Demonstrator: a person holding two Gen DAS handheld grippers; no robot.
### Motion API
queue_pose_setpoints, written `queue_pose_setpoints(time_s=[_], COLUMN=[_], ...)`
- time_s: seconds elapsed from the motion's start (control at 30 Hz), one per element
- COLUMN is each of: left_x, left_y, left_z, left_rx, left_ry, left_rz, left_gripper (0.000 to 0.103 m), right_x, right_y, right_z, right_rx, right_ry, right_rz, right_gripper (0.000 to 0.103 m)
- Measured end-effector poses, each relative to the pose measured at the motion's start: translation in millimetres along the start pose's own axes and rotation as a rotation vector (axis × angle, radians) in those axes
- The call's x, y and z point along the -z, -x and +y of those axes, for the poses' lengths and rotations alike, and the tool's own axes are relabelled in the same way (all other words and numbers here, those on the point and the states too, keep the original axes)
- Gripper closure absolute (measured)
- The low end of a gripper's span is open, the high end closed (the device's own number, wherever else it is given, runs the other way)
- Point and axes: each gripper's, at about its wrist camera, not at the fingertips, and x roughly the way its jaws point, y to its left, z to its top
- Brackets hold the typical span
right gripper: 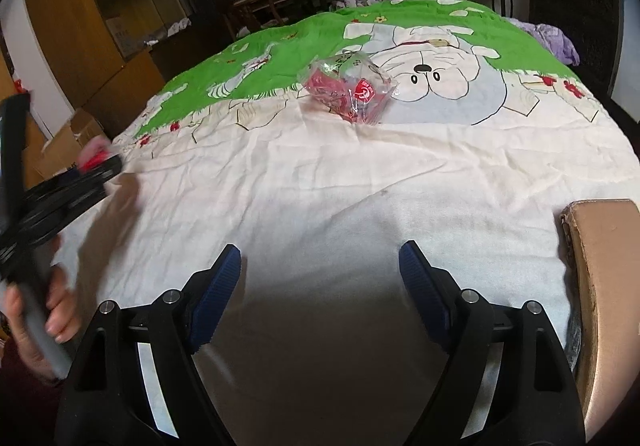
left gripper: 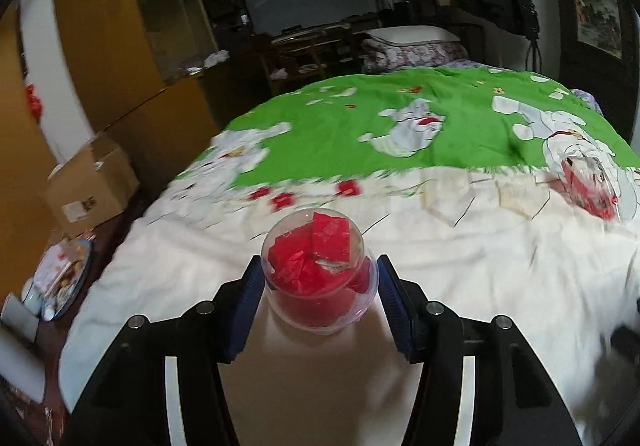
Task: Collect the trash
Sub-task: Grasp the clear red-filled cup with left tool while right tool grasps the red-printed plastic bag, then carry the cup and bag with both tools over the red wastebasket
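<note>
My left gripper (left gripper: 318, 282) is shut on a clear plastic cup (left gripper: 320, 278) stuffed with red wrappers, held above the white part of the bedspread. It also shows in the right wrist view (right gripper: 96, 162) at the far left, blurred, held by a hand. A crumpled clear and red plastic wrapper (right gripper: 350, 90) lies on the bedspread at the edge of the green print; it shows in the left wrist view (left gripper: 588, 186) at the far right. My right gripper (right gripper: 320, 274) is open and empty, over the white sheet, well short of the wrapper.
The bed (right gripper: 320, 186) fills both views. A brown cardboard box (right gripper: 600, 286) stands at the right edge. Another cardboard box (left gripper: 88, 186) and a plate (left gripper: 64, 274) sit on the floor to the left. Wooden cabinets (left gripper: 120, 26) line the left wall.
</note>
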Motion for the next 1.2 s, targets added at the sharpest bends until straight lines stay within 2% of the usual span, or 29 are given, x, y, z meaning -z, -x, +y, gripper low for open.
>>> queue_pose_setpoints(time_s=[0.17,0.23,0.27,0.4,0.6,0.7,0.8,0.83,0.9,0.97,1.03,1.1,1.2], left_x=[15,20,23,29,36,39,43,44,45,46,47,47,47], left_y=[31,40,44,50,47,40,35,34,35,38,42,49,62], left_z=[34,47,51,72,89,94,97,98,98,99,99,101,104], left_rx=[-0.023,-0.038,-0.047,-0.063,-0.066,-0.065,-0.054,-0.051,-0.047,-0.044,-0.043,-0.045,-0.051], left_ry=[0.041,0.053,0.057,0.092,0.123,0.127,0.135,0.137,0.139,0.140,0.140,0.139,0.143], left_rz=[0.004,0.003,0.001,0.017,0.034,0.051,0.066,0.068,0.065,0.062,0.059,0.054,0.040], left_gripper=[0.047,0.047,0.047,0.047,0.047,0.047,0.047,0.047,0.047,0.047,0.047,0.047,0.047], right_x=[-14,-31,-39,-73,-97,-100,-101,-101,-100,-99,-96,-94,-85], right_y=[10,14,14,-4,-62,-80,-79,-80,-82,-85,-80,-71,-54], right_z=[9,15,16,20,14,10,10,11,15,17,19,24,33], right_rx=[0.068,0.092,0.090,0.131,0.207,0.199,0.190,0.185,0.177,0.161,0.158,0.149,0.110], right_ry=[0.033,0.044,0.041,0.019,-0.015,-0.045,-0.056,-0.048,-0.029,-0.018,-0.011,0.003,0.016], right_rz=[-0.059,-0.100,-0.114,-0.151,-0.090,-0.030,-0.058,-0.054,-0.044,-0.031,-0.050,-0.071,-0.078], right_gripper=[0.024,0.023,0.019,0.017,0.017,0.017,0.018,0.021,0.043,0.084,0.088,0.099,0.101])
